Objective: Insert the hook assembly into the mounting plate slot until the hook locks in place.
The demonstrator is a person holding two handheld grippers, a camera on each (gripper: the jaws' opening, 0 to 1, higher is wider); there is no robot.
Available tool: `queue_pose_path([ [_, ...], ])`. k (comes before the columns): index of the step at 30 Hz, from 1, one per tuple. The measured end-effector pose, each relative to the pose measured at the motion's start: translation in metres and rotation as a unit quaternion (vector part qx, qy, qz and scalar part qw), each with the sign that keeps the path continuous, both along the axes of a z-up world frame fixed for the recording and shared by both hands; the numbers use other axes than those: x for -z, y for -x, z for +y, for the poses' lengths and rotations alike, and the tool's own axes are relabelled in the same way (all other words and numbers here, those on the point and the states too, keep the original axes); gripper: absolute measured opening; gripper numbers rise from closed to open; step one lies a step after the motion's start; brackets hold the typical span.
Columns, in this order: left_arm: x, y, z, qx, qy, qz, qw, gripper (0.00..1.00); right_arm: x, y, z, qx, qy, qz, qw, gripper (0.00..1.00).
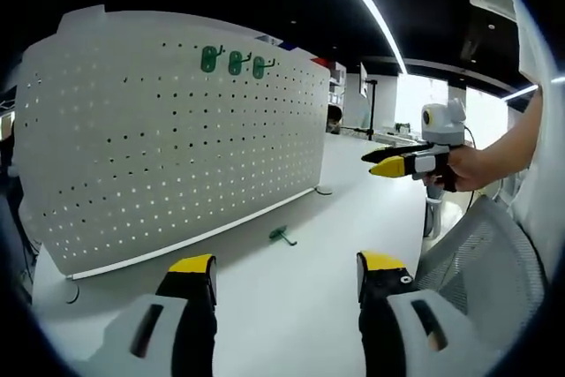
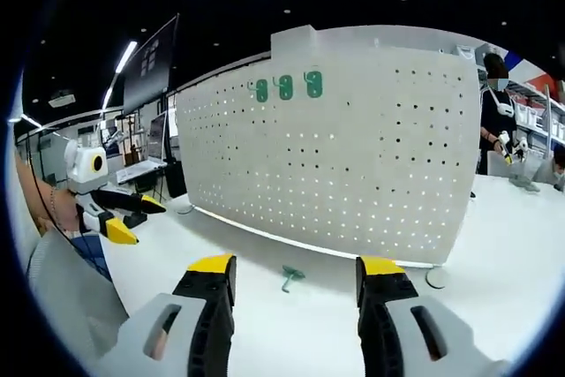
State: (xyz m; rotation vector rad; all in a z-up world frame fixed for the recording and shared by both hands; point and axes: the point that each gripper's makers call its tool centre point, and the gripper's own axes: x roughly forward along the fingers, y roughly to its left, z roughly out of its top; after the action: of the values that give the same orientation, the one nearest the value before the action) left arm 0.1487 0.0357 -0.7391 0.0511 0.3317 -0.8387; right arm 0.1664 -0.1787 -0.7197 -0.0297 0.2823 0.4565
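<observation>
A white pegboard (image 1: 168, 130) (image 2: 353, 147) stands upright on the white table, with three green hooks (image 1: 233, 62) (image 2: 284, 86) mounted near its top. One loose green hook (image 1: 282, 236) (image 2: 290, 276) lies on the table in front of the board. My left gripper (image 1: 288, 278) is open, with nothing between its yellow-tipped fingers, a short way back from the loose hook. My right gripper (image 2: 288, 282) is also open and empty, just behind that hook. The right gripper (image 1: 388, 163) appears held in a hand in the left gripper view; the left gripper (image 2: 132, 218) appears at the left of the right gripper view.
A white mesh office chair (image 1: 494, 262) sits at the right of the left gripper view. A person (image 2: 494, 121) stands behind the board's right end. Desks and monitors (image 2: 154, 143) fill the background. White table surface (image 1: 291, 324) stretches in front of the board.
</observation>
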Motion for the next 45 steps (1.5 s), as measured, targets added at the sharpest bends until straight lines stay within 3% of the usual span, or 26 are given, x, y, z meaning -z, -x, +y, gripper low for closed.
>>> queue_pose_path([
  [5,0.002,-0.001,0.003,-0.001,-0.002,0.003,1.0000,0.66,0.014,0.007,0.000,-0.003,0.008,0.027,0.9996,0.54],
  [26,0.007,0.001,0.007,-0.008,-0.001,0.010,0.9999,0.66,0.037,0.023,-0.003,-0.002,0.002,0.080,0.9968,0.60],
  [37,0.005,-0.005,-0.001,0.007,-0.007,0.009,0.9999,0.66,0.038,0.024,-0.002,-0.003,-0.005,0.083,0.9966,0.60],
  [45,0.011,-0.017,-0.016,0.047,-0.040,0.014,0.9980,0.68,0.039,0.025,0.000,-0.009,-0.005,0.087,0.9962,0.59],
])
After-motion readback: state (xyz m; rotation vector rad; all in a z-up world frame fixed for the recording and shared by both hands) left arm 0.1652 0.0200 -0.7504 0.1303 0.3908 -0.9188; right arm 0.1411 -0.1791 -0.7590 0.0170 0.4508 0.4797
